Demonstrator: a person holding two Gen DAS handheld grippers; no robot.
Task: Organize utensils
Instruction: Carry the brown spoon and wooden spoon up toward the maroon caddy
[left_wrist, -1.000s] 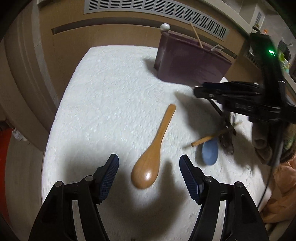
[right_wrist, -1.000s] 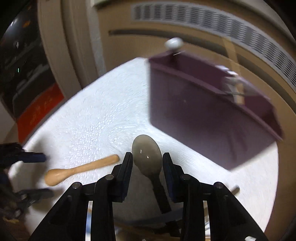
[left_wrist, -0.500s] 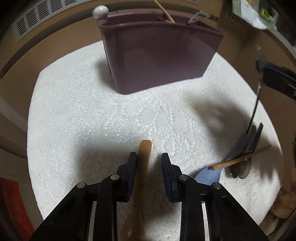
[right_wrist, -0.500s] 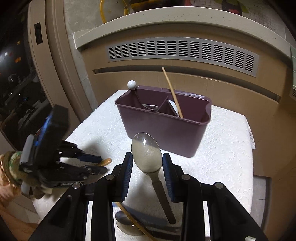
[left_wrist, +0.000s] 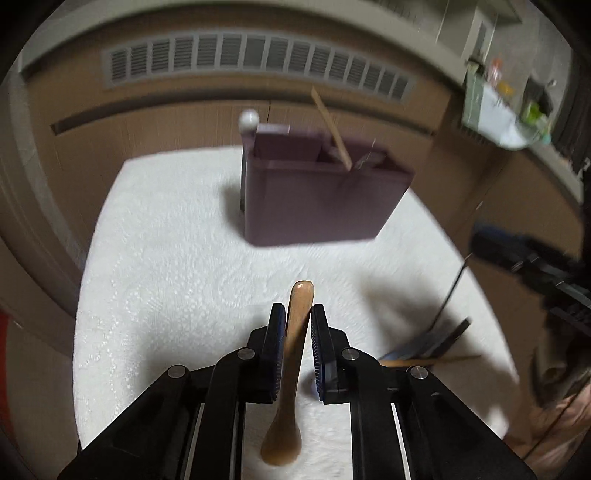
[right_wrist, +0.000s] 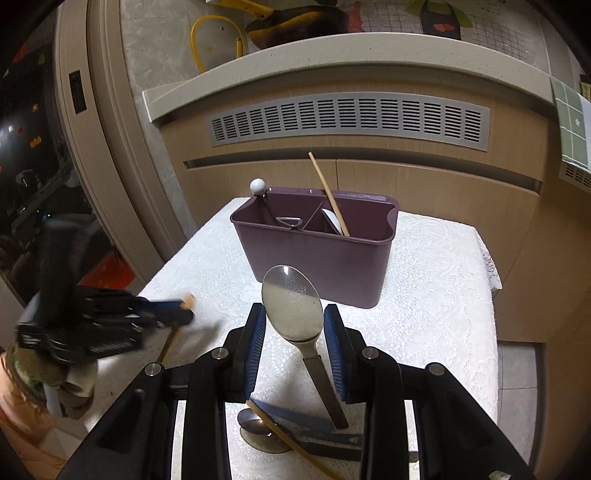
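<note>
My left gripper is shut on the handle of a wooden spoon. The spoon is held above the white cloth, handle tip forward and bowl hanging toward the camera. My right gripper is shut on a metal spoon, pads against the sides of its bowl and its handle slanting down behind. A purple caddy stands ahead of both grippers at the back of the table. In the left wrist view the caddy is blurred. The left gripper shows blurred at the left of the right wrist view.
In the caddy stand a white ball-topped utensil, a chopstick and a white spoon. On the lace cloth, under my right gripper, lie another metal spoon, a chopstick and a blue utensil. A vented cabinet stands behind the table.
The left gripper swung around the wooden spoon, closed on its handle and lifted it off the cloth. The right gripper, still holding the metal spoon, rose and drew back from the caddy.
</note>
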